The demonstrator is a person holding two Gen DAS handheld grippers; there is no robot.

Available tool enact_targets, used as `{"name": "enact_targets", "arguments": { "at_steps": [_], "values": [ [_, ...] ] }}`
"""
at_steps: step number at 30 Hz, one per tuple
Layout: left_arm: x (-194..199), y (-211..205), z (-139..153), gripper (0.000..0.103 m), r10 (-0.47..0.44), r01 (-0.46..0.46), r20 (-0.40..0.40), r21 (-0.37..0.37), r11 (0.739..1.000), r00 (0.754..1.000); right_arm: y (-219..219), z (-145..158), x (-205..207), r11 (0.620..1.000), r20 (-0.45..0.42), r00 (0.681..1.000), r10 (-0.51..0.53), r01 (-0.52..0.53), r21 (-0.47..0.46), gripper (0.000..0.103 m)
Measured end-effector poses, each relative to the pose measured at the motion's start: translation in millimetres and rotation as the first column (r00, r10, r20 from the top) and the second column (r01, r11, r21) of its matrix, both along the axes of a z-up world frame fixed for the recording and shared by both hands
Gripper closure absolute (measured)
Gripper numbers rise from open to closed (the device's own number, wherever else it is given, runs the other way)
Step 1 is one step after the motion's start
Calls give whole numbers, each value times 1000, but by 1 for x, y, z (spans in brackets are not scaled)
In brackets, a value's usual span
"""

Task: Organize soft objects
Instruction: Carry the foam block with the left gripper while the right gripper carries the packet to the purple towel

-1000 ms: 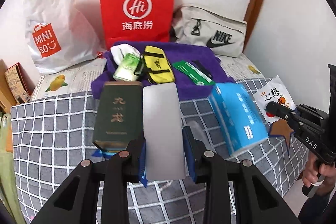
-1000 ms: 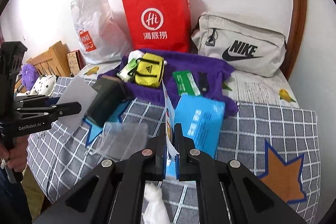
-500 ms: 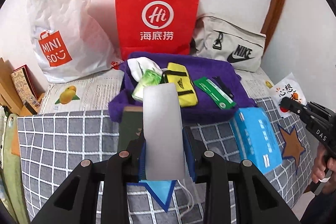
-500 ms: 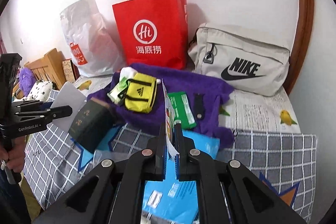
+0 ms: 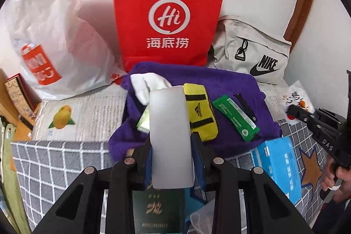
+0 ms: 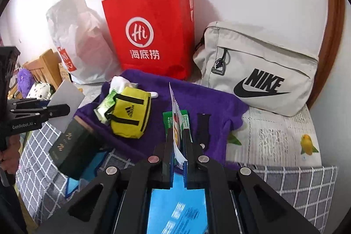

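**Bed items, both tongs loaded**

Left tongs point(image 5: 172, 146): closed on a grey card point(image 5: 170, 135), held upright. Right tongs point(image 6: 177, 146): closed on a white packet point(image 6: 176, 124), edge-on. Ahead of both: purple towel point(image 6: 208, 100) carrying yellow pouch point(image 6: 131, 115). Below right tongs: blue tissue pack point(image 6: 177, 209).

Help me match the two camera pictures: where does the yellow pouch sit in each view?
Left wrist view: the yellow pouch lies at centre, on the purple towel, just right of the grey card held by the left hand-held gripper.
Right wrist view: the yellow pouch lies left of centre, on the same towel.
Shared landmark: the red paper bag behind it.
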State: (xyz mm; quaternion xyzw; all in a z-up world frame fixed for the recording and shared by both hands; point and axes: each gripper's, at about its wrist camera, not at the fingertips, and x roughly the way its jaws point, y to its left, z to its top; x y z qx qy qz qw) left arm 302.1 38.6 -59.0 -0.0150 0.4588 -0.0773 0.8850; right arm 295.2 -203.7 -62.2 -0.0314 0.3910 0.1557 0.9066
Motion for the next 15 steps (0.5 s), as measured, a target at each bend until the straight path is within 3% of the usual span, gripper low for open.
{"name": "enact_targets", "arguments": {
  "at_steps": [15],
  "values": [
    [67, -61, -25, 73, -134, 133, -61, -30, 991, 989, -2, -48, 67, 995, -109, 994, -8, -3, -98, 97]
  ]
}}
